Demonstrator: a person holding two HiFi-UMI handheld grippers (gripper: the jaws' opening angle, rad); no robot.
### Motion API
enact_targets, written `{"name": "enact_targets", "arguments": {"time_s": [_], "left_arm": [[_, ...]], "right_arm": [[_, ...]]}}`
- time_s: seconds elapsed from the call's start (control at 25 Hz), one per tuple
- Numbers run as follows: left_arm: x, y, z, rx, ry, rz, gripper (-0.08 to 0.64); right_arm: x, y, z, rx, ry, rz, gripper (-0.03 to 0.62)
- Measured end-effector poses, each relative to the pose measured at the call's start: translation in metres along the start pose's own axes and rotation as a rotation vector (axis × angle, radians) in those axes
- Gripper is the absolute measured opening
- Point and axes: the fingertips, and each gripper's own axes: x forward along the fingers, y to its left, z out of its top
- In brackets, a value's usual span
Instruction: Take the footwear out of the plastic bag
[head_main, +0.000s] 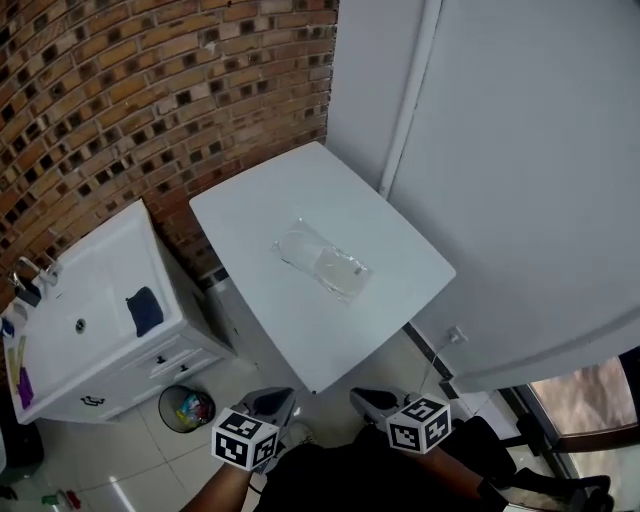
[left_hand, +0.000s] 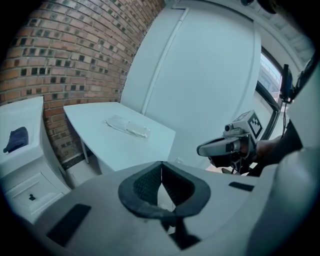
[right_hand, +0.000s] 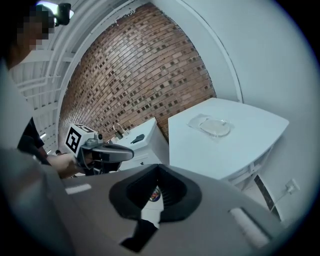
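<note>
Both grippers sit low in the head view, close to my body, short of the table's (head_main: 250, 215) near edge and well apart from it.

1. Left gripper (left_hand: 161, 172): I read its jaws as closed tip to tip, with nothing between them.
2. Right gripper (right_hand: 159, 172): I read its jaws as closed too, and empty.
3. Plastic bag (head_main: 322, 260): clear, lying flat near the middle of the white table, touched by neither gripper.
4. Footwear (head_main: 342, 268): inside the bag, visible only as a pale shape. I cannot make out more detail.

Left of the table stands a white sink cabinet (head_main: 100, 345) with a dark blue cloth (head_main: 145, 310) on top. A round bin (head_main: 187, 408) stands on the tiled floor below it. A brick wall (head_main: 120, 90) runs behind both.
</note>
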Motion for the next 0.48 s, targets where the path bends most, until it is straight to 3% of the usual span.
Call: {"name": "enact_targets", "arguments": {"time_s": [0.2,0.48], "left_arm": [[0.008,0.011,0.004,0.001,-0.009,-0.010,0.008],[0.031,0.023,0.021,-0.008,-0.020,0.019,0.008]], "right_arm": [[0.005,-0.014,0.002,0.032,0.005,-0.029,0.003],[0.021,-0.030,0.023,-0.014,0.025,0.019,0.003]]}}
